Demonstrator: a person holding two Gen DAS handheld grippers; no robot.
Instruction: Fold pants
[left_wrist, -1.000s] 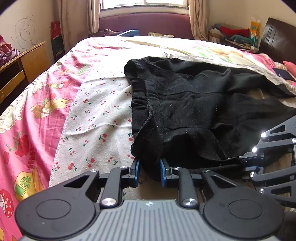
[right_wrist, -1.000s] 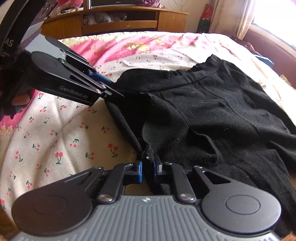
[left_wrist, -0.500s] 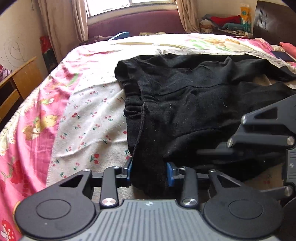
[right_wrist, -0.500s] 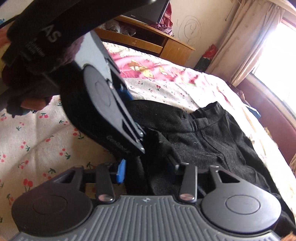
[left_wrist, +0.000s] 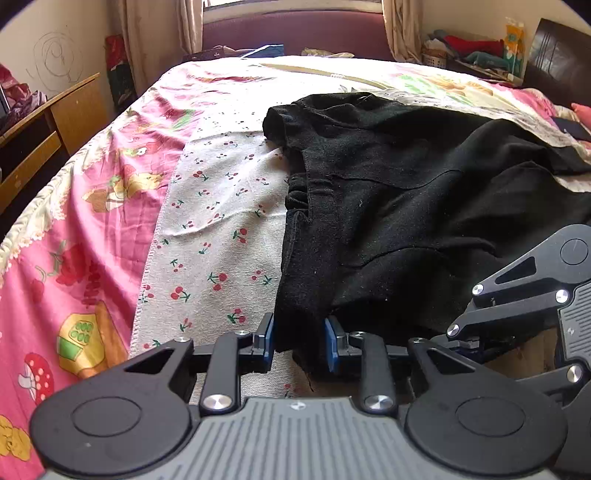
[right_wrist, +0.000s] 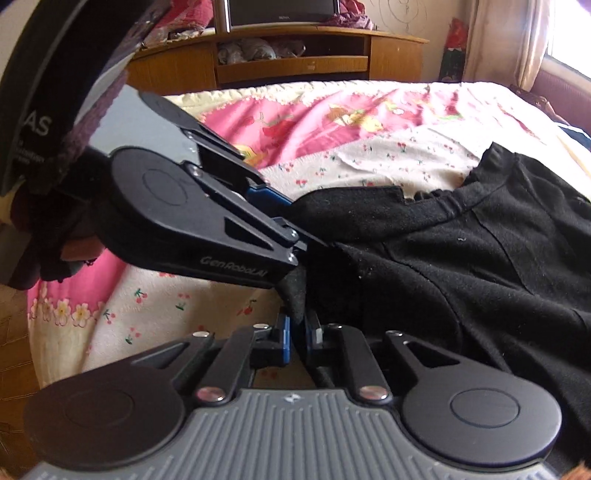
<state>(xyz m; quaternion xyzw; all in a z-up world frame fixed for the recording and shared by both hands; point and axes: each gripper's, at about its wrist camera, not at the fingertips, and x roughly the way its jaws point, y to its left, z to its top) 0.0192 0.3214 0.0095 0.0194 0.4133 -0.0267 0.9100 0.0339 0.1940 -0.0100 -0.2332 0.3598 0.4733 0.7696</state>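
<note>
On bed w/ cherry-print sheet, black pants still rumpled, barely folded; left tool apart around waistband edge, right tool clenched on fabric.

Beyond the jaws, the pants run off the right edge; their legs are cut off. Fabric hides the right gripper's fingertips.

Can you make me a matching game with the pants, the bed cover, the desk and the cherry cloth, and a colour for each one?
Things:
1. pants
2. bed cover
3. desk
4. cherry cloth

Colours:
A. white with little red cherries
B. brown wood
C. black
D. pink with cartoon pictures

Pairs: 1-C, 2-D, 3-B, 4-A
</note>
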